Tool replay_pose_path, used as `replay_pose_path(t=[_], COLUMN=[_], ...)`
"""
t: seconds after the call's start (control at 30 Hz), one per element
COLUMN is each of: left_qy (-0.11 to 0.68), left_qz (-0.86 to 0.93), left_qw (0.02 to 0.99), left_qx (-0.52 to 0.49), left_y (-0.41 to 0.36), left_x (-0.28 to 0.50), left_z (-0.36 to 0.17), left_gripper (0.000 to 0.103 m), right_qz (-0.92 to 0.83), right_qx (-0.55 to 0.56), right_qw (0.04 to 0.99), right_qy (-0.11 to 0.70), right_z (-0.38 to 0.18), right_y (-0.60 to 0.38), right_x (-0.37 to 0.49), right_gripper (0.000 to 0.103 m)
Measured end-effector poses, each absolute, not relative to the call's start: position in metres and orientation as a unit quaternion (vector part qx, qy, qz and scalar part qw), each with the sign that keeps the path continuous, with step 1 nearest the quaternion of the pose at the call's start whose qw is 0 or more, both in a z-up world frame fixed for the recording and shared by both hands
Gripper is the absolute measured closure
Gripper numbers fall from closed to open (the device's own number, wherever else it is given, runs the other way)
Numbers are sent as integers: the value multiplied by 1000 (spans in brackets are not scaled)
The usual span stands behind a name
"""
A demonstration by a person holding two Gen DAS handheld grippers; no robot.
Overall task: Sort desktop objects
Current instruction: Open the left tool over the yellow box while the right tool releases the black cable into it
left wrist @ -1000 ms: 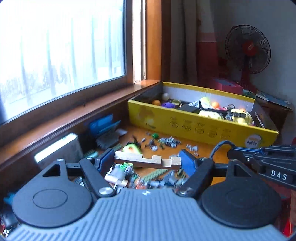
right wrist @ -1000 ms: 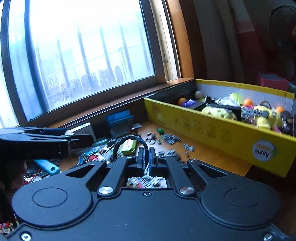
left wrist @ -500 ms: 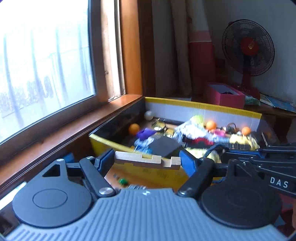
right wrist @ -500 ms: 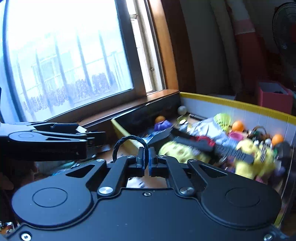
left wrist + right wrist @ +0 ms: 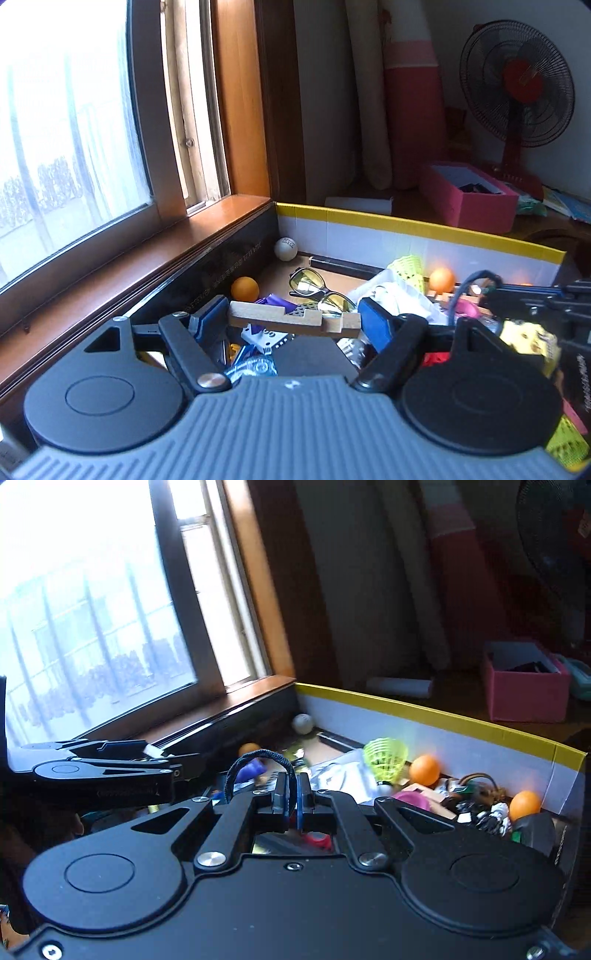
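Wooden notched block [image 5: 295, 320], clamped end to end between your left gripper [image 5: 293, 323] fingers, hangs over the yellow-rimmed box [image 5: 417, 223]: release it low onto a bare patch clear of the glasses [image 5: 319, 291], while your right gripper [image 5: 293, 799] fingers pinch a dark cord loop [image 5: 258, 762].

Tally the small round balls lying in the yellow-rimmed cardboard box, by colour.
Orange plastic table-tennis balls: 3
White plastic table-tennis ball: 1
Total: 4
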State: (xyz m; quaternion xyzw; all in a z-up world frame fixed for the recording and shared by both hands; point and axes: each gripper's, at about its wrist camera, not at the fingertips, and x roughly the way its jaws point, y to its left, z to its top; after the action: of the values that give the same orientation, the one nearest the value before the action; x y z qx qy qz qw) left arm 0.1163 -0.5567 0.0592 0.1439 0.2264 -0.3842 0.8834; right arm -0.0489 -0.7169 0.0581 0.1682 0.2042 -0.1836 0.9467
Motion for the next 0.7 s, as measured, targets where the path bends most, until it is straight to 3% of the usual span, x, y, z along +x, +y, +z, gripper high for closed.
replay_pose_path(t=[0.23, 0.3, 0.37, 0.47, 0.53, 0.7], left_qy=[249, 253, 254, 253, 252, 251], left_qz=[-375, -380, -386, -396, -404, -409], left_qw=[880, 877, 874, 868, 864, 859], left_qx=[151, 151, 155, 160, 162, 175], left_y=[-587, -593, -599, -605, -609, -611], left_x=[155, 163, 167, 169, 168, 162], left_z=[45, 43, 40, 37, 36, 33], left_gripper=[22, 16, 14, 6, 0, 0], right_qz=[-224, -238, -252, -266, -269, -266], right_qx=[196, 204, 213, 225, 228, 222], right_qw=[929, 923, 916, 908, 905, 904], right_qy=[219, 224, 229, 234, 240, 251], right_z=[40, 36, 32, 25, 22, 20], right_y=[-755, -764, -770, -776, -778, -775], right_x=[-32, -30, -29, -27, -24, -20], right_gripper=[99, 98, 93, 72, 66, 62])
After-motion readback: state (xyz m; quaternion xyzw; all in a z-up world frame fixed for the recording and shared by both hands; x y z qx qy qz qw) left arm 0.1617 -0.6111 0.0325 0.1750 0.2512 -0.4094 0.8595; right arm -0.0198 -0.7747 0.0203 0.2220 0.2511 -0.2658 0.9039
